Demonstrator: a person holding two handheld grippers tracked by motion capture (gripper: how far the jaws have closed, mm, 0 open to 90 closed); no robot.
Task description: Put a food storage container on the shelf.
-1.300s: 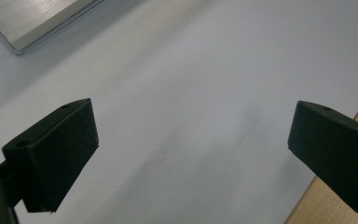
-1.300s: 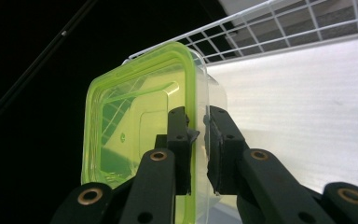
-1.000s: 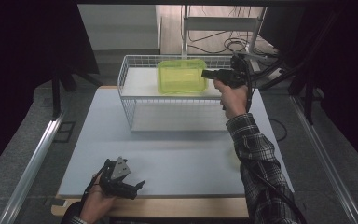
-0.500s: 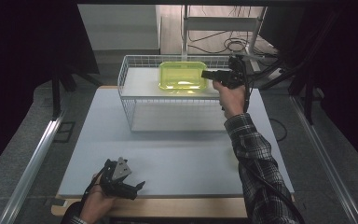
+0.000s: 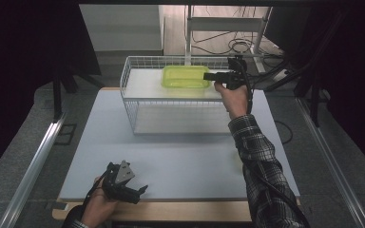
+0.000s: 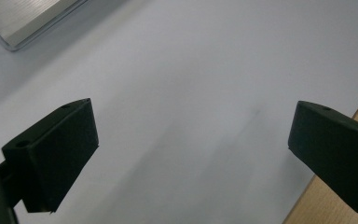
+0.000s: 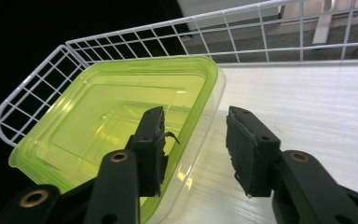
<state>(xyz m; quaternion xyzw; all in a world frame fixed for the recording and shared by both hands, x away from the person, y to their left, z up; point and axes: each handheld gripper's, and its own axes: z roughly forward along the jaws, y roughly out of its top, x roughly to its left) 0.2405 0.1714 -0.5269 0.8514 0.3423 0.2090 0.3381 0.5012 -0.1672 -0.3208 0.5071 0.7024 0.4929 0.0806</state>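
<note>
- We have the green container (image 5: 186, 76) lying flat on the upper shelf of the white wire basket (image 5: 138, 64), near its back right corner.
- Our right gripper (image 7: 195, 149) straddles the container's near wall; its jaws have just been opening, and in the right gripper view the pads stand clear of the plastic on both sides, so the grip is released.
- The step in hand looks like letting go after placing, so we should finish the opening before moving: one jaw sits inside the tub, and any early sideways pull would drag it.
- We judge the clean exit is straight up and back along the jaws, lifting the inner jaw over the rim (image 7: 212, 88) first.
- Watch the basket wires beside the hand; a wide swing could catch them.
- Our left gripper (image 5: 123, 186) rests at the near edge of the white table mat (image 5: 180, 152), jaws spread wide with nothing between them, well apart from the basket.
</note>
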